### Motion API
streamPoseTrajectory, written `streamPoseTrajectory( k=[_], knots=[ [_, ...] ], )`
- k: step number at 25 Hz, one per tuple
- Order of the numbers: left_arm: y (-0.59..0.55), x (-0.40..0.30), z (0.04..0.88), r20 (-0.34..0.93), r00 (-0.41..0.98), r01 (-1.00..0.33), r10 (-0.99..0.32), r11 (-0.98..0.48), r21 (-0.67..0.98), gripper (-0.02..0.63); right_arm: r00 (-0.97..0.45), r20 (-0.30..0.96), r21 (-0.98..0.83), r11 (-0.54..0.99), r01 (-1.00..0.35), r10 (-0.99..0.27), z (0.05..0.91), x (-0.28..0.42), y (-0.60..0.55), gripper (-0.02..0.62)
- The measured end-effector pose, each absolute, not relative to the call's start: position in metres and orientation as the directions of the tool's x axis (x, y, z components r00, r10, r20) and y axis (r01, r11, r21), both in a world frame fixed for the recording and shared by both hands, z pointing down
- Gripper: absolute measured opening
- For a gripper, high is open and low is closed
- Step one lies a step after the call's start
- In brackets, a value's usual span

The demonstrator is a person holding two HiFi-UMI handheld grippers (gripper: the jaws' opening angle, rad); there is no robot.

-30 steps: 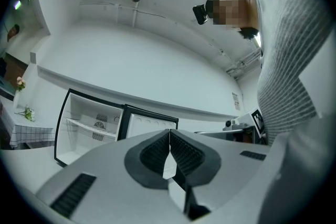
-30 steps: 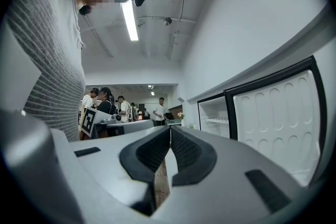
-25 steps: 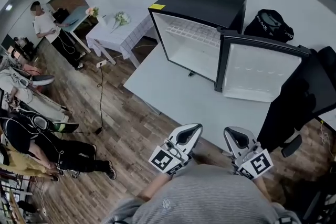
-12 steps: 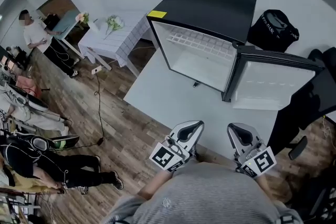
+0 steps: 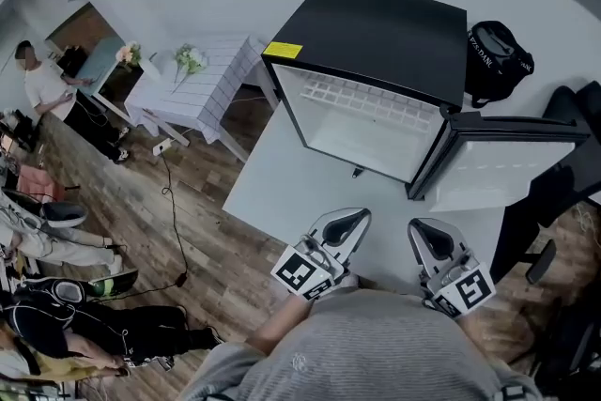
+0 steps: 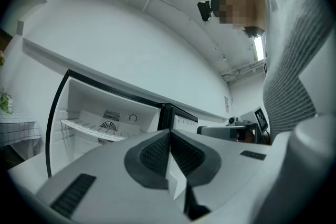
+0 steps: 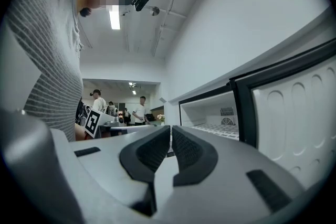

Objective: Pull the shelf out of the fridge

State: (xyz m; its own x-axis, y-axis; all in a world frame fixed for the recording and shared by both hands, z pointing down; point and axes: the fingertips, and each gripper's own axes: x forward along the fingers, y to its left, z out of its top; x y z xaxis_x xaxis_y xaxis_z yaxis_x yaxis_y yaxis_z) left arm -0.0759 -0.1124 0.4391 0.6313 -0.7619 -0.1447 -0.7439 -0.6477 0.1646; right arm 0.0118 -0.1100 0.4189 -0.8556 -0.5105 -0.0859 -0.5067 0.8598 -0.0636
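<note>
The fridge [image 5: 376, 23] is set on the table [image 5: 272, 183], and its door [image 5: 512, 169] is swung wide open to the right. The shelf [image 5: 371, 100] is seen inside, near the top, and is not yet pulled out. The left gripper [image 5: 349, 219] and the right gripper [image 5: 428, 232] are held low by the body, well apart from the fridge. Both are squeezed closed, and nothing is held in either.

If the jaws are not opened first, the shelf would only be bumped, not gripped. If it is pulled from one side only, it may be twisted and get stuck. If it is pulled too hard, the small fridge may be dragged along the table, or the shelf may be dropped once freed.
</note>
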Motion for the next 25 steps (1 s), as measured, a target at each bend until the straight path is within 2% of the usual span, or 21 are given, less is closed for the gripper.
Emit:
streamPoseTrajectory(
  k=[8, 17, 25],
  knots=[
    [-0.154, -0.118, 0.447, -0.145, 0.653, -0.7, -0.743, -0.666, 0.26, 0.011, -0.814, -0.064, -0.064, 0.816, -0.574, -0.577, 0.42, -0.027, -0.134, 0.014],
    [-0.184, -0.121, 0.454, -0.132, 0.683, -0.669, -0.718, -0.688, 0.281, 0.011, -0.783, -0.039, -0.064, 0.783, -0.618, -0.621, 0.425, -0.033, -0.148, 0.014],
    [-0.22, -0.128, 0.462, -0.15, 0.617, -0.64, -0.772, -0.604, 0.476, 0.012, -0.778, -0.021, -0.07, 0.777, -0.626, -0.628, 0.424, -0.025, -0.147, 0.014]
  ],
)
